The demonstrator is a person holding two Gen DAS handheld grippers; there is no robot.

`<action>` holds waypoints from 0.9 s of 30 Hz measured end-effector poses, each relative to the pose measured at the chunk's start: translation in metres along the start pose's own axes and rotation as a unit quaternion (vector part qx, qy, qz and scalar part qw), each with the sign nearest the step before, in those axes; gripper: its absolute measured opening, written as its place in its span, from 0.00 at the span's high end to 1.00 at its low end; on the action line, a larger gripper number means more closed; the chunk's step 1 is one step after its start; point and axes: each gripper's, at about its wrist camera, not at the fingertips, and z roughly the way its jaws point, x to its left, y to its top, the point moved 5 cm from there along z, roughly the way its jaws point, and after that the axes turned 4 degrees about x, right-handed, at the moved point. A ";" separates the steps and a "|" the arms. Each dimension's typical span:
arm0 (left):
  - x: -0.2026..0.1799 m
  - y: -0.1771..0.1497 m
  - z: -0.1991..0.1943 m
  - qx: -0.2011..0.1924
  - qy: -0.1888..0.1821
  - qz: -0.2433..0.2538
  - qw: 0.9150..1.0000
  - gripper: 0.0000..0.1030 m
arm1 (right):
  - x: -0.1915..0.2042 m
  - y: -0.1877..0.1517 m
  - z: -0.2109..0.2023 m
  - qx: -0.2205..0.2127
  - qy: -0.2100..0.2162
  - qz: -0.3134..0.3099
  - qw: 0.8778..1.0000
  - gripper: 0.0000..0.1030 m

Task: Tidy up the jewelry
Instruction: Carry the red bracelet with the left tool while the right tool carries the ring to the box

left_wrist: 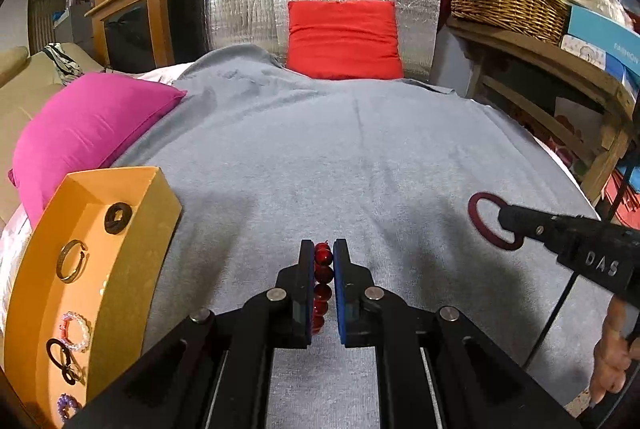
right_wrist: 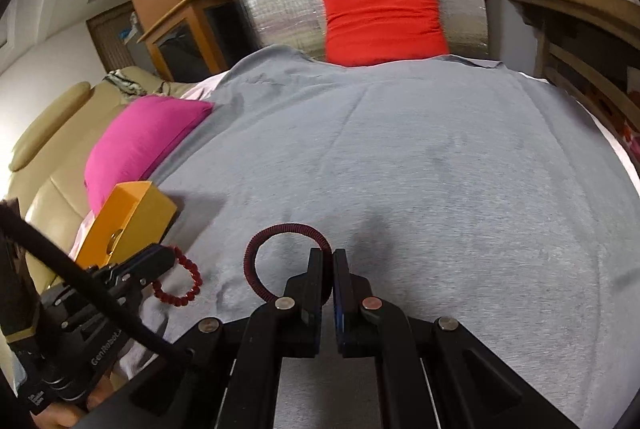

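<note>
My left gripper (left_wrist: 323, 253) is shut on a red bead bracelet (left_wrist: 323, 281), held edge-on between its blue pads above the grey blanket. From the right wrist view that same bead bracelet (right_wrist: 180, 283) hangs as a loop from the left gripper (right_wrist: 170, 257). My right gripper (right_wrist: 328, 257) is shut on a dark red ribbed bangle (right_wrist: 256, 249), which loops out to the left of its fingers. In the left wrist view this bangle (left_wrist: 486, 219) sticks out from the right gripper (left_wrist: 505, 217) at the right. An orange box (left_wrist: 84, 269) at the left holds several rings and small bracelets.
A grey blanket (left_wrist: 360, 157) covers the bed. A pink pillow (left_wrist: 92, 125) lies behind the orange box (right_wrist: 132, 217), a red cushion (left_wrist: 344, 39) leans on a silver foil panel at the far end. A wicker basket (left_wrist: 504, 1) sits on wooden shelves at the right.
</note>
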 end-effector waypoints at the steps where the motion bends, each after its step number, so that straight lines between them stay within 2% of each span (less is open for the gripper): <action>1: 0.001 0.001 -0.002 -0.004 0.002 0.000 1.000 0.91 | 0.002 0.000 0.000 0.001 0.002 -0.002 1.000 0.95; 13: 0.018 0.005 -0.022 -0.027 0.031 -0.014 0.999 0.91 | 0.030 0.004 0.005 -0.003 0.030 -0.024 0.999 0.95; 27: 0.056 0.010 -0.045 -0.053 0.071 -0.051 0.995 0.91 | 0.078 0.012 0.011 -0.016 0.065 -0.051 0.996 0.95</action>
